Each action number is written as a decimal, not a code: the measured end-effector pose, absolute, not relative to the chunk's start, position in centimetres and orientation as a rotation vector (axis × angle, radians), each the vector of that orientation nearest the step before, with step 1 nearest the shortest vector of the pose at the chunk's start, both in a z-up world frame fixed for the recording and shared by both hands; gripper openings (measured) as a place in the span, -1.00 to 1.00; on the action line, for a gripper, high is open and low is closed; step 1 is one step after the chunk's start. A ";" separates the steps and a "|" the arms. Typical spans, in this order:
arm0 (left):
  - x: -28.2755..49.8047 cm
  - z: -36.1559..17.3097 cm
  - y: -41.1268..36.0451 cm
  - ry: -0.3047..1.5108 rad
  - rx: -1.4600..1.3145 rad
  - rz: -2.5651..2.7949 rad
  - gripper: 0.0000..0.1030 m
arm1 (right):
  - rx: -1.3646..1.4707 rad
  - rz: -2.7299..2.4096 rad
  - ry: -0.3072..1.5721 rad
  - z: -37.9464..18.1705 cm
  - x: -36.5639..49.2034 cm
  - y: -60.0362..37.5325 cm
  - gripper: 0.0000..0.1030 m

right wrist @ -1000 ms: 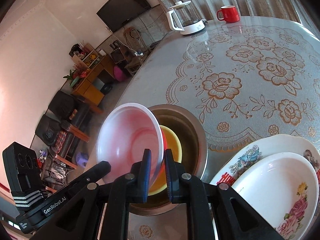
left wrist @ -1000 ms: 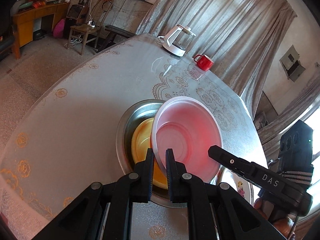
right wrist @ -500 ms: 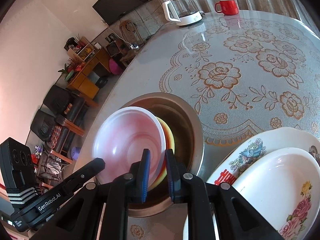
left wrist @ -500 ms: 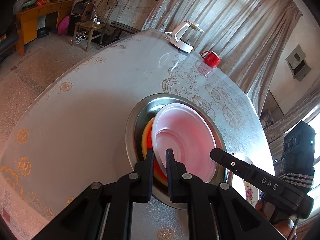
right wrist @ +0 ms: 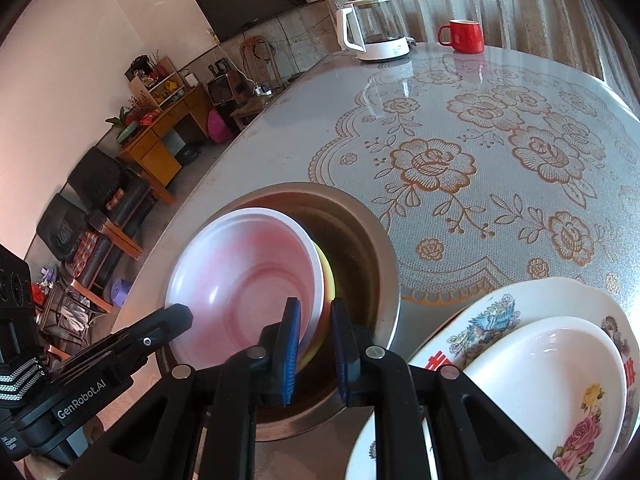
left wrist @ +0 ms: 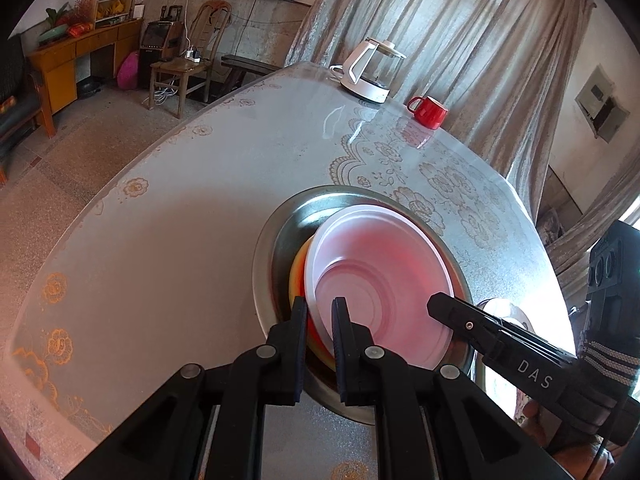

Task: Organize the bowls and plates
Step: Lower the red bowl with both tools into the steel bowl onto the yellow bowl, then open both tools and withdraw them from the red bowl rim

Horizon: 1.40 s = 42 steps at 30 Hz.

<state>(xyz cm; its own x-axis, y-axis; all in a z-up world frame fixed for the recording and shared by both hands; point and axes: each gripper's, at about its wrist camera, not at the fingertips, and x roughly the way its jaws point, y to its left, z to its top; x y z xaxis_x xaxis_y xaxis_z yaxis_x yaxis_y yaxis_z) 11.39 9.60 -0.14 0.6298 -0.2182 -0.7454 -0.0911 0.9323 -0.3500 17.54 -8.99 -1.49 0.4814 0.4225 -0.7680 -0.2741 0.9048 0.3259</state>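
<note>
Left wrist view: left gripper clenched on the near rim of the pink bowl, nested in the steel basin near the table's front edge.
Right wrist view: right gripper grasping the pink bowl rim opposite; stacked floral plates beside the basin.

Grey curtains, wooden desk, wall television — speckled floor.
</note>
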 end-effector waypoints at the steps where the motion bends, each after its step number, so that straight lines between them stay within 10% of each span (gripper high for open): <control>1: 11.4 -0.1 9.5 0.892 -0.368 -0.071 -0.75 | 0.166 0.427 0.982 -1.5 17.6 -9.0 -0.72; 42: 9.1 0.6 9.1 0.798 -0.216 0.019 -0.46 | 0.134 0.428 0.892 -1.0 15.5 -9.6 -0.53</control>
